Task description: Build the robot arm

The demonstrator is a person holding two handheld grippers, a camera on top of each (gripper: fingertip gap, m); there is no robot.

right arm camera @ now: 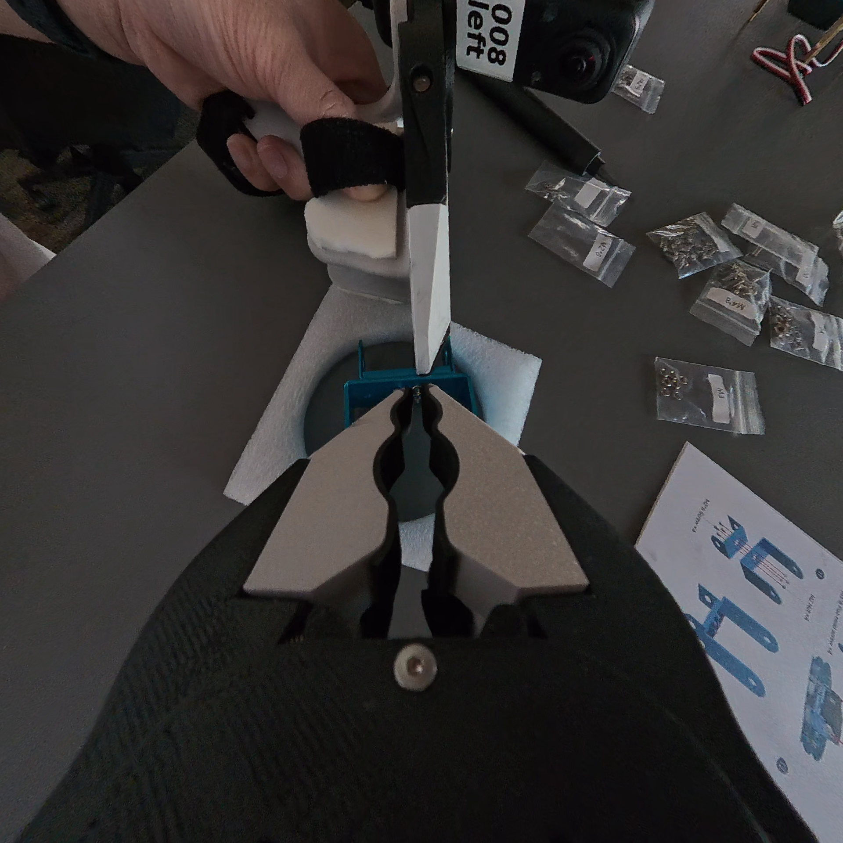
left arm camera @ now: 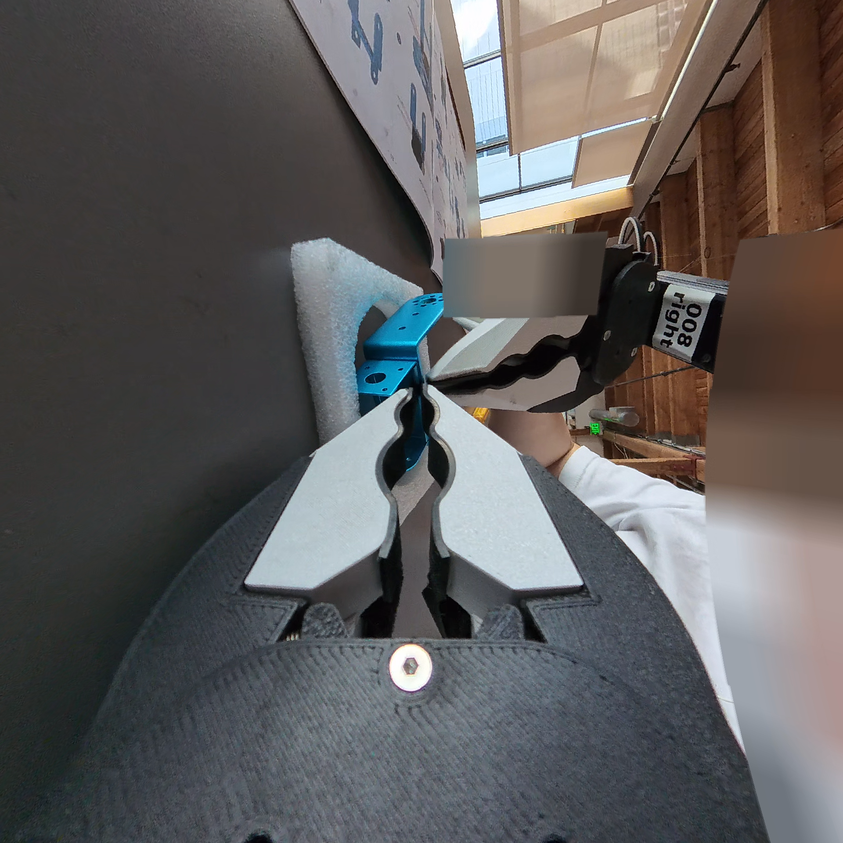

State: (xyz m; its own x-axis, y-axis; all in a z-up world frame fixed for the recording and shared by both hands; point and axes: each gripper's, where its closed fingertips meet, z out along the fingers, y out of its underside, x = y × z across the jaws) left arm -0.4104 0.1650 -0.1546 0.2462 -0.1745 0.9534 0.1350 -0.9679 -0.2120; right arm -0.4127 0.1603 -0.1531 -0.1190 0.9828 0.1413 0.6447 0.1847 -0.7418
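A blue metal bracket (left arm camera: 397, 337) stands in the round cut-out of a white foam piece (left arm camera: 328, 319) on a grey table. My left gripper (left arm camera: 417, 392) is shut on one thin wall of the bracket. In the right wrist view it comes down from the top (right arm camera: 426, 365) onto the bracket (right arm camera: 365, 397), held by a person's hand (right arm camera: 255, 68). My right gripper (right arm camera: 415, 393) is shut on a small screw (right arm camera: 416, 398) right at the bracket's near edge. Its tips (left arm camera: 431, 376) almost touch my left gripper's tips. The foam (right arm camera: 273, 410) surrounds the bracket.
Several small clear bags of screws and nuts (right arm camera: 707, 392) lie to the right on the grey table (right arm camera: 137, 365). A printed sheet with blue drawings (right arm camera: 752, 616) lies at the lower right. A black tool (right arm camera: 561, 132) and red-white wires (right arm camera: 793, 59) lie farther back. Less than 4 cm separates the two grippers' tips. From the right gripper's tips to the foam (right arm camera: 273, 410) is close to 6 cm.
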